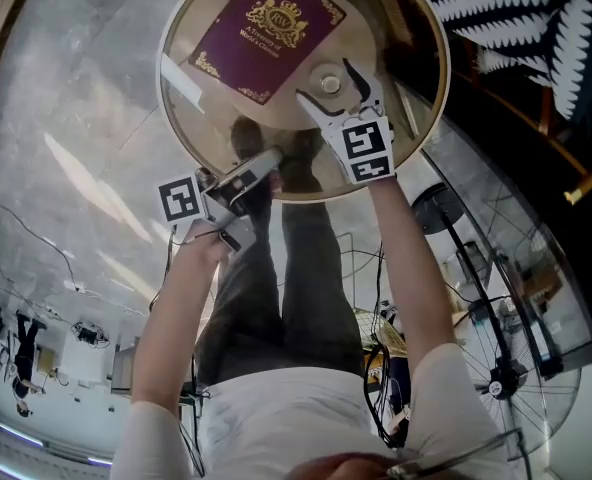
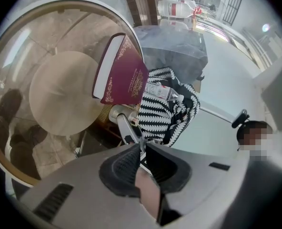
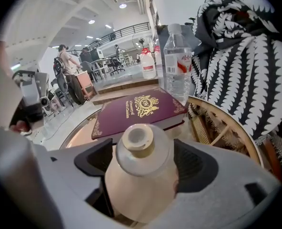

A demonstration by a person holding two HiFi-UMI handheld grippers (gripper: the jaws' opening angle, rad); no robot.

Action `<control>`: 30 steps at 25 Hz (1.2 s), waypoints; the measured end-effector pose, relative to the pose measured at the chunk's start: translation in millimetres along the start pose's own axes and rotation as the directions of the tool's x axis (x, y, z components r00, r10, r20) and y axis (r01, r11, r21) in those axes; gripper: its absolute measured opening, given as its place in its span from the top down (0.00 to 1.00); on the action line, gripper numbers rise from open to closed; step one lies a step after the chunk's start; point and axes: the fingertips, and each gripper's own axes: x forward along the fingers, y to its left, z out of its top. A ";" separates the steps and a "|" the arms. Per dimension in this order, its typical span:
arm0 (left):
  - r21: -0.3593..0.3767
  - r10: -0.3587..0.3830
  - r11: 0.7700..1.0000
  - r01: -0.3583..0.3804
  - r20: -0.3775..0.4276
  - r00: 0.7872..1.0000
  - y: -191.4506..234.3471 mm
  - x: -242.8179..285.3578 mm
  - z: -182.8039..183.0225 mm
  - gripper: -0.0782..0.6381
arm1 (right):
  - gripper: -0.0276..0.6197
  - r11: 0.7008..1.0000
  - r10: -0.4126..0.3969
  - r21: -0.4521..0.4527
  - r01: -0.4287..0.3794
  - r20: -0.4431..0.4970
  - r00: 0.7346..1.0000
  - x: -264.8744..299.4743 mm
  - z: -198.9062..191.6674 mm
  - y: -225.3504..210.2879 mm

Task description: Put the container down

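A small beige container (image 1: 329, 83) with a clear rounded lid stands on the round glass table (image 1: 208, 133), just in front of a maroon book (image 1: 271, 28). My right gripper (image 1: 325, 79) has its jaws spread wide on either side of the container (image 3: 140, 161), and the pads stand slightly off its sides. The book (image 3: 138, 111) lies right behind it. My left gripper (image 1: 274, 155) hovers at the table's near edge. Its jaws are shut with nothing between them (image 2: 142, 147).
A clear water bottle (image 3: 177, 63) stands behind the book. A black-and-white patterned cloth (image 1: 516, 8) hangs over a wicker chair at the right. A floor fan (image 1: 496, 298) and cables lie right of my legs. People sit far off (image 3: 65, 61).
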 end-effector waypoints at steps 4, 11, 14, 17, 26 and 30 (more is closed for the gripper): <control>0.019 0.007 1.000 -0.007 0.002 1.000 -14.3 -6.3 -4.4 0.84 | 0.34 1.000 -0.006 0.009 0.006 0.017 1.000 -19.9 16.5 4.4; 0.038 -0.020 0.999 0.020 0.013 1.000 -65.6 -12.0 -11.9 0.84 | 0.42 0.999 -0.014 0.047 0.012 0.045 0.999 -77.4 53.5 13.8; 0.048 -0.033 0.998 0.033 0.011 0.999 -103.3 -19.7 -23.4 0.84 | 0.48 0.997 -0.018 0.070 0.014 0.055 0.998 -120.1 79.5 25.5; 0.126 -0.036 0.991 0.033 0.023 0.999 -151.2 -25.8 -31.7 0.84 | 0.55 0.996 -0.030 0.087 0.023 0.084 0.996 -165.2 115.6 34.7; 0.302 0.020 0.953 -0.013 -0.019 1.000 -249.7 -53.9 -94.1 0.84 | 0.68 0.989 -0.084 0.137 0.059 0.183 0.979 -298.8 192.4 83.0; 0.450 0.002 0.892 0.029 -0.068 0.998 -295.6 -67.2 -124.6 0.84 | 0.71 0.987 -0.116 0.134 0.087 0.227 0.967 -352.0 221.0 97.0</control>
